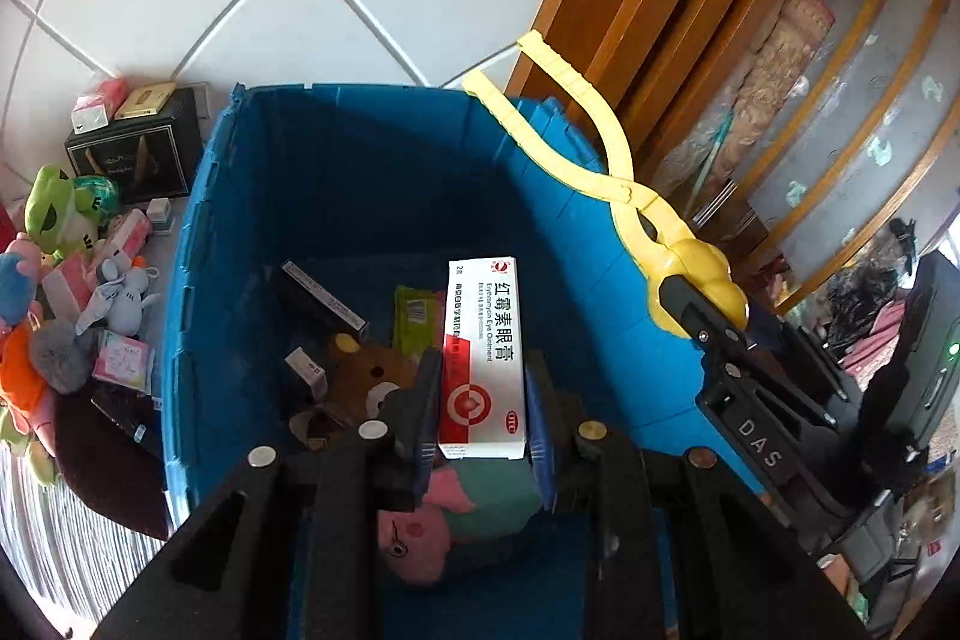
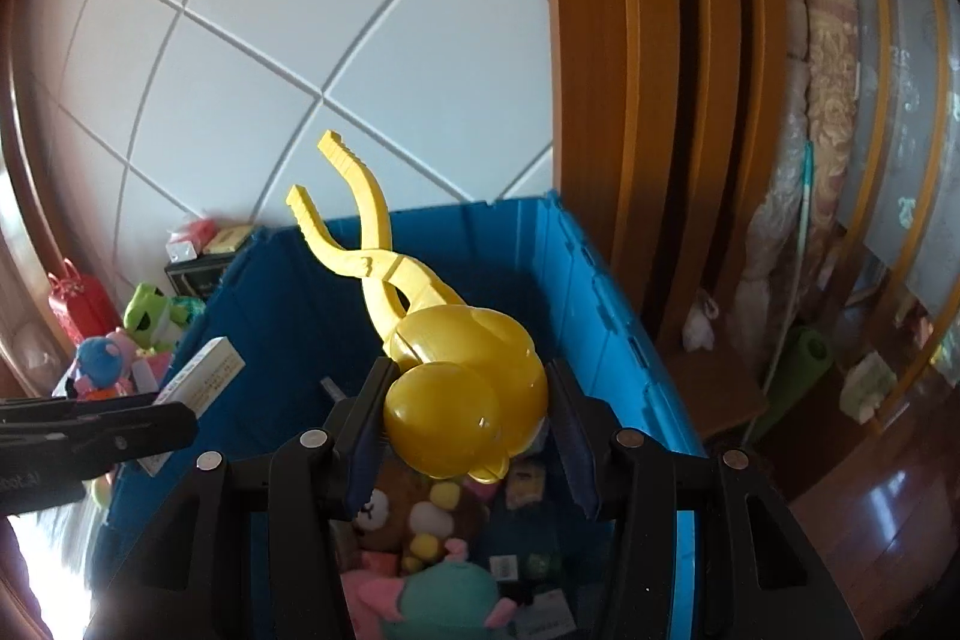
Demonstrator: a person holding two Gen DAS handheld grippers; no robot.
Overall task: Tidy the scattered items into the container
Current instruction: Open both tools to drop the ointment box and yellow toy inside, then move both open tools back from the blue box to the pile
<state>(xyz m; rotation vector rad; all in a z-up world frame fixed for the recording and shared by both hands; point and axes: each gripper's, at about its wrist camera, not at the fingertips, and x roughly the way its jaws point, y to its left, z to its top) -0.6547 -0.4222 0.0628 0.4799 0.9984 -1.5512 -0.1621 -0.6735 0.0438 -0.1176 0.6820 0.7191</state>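
The blue crate point(image 1: 252, 232) is right beneath both of my grippers, its open mouth facing up and its floor already holding a brown bear plush point(image 1: 372, 376), a pink and teal plush point(image 1: 444, 514), a green packet point(image 1: 414, 316) and some small dark boxes. My left gripper point(image 1: 480, 400) is clamped on a white and red eye ointment box point(image 1: 485, 358), the pads pressing its long sides so the carton stands on end between them, hanging over the crate's interior, not touching anything inside. I hold it by the narrow sides because that gives the flat pads two parallel faces to squeeze. My right gripper point(image 2: 465, 412) is closed on the round moulded head of a yellow snowball-maker clamp point(image 2: 462, 400), with its two long handles point(image 2: 342, 196) sticking forward and up across the crate's far rim. Gripping the bulb, not the thin handles, keeps the awkward, long thing from swinging, I think. Both loads look ready to be let go over the opening; the clamp's handles may catch the wall if I release too near the edge. On the floor to the left of the crate, a green frog plush point(image 1: 60, 208), other soft toys and small boxes, and a black box point(image 1: 138, 154) are not yet put away.
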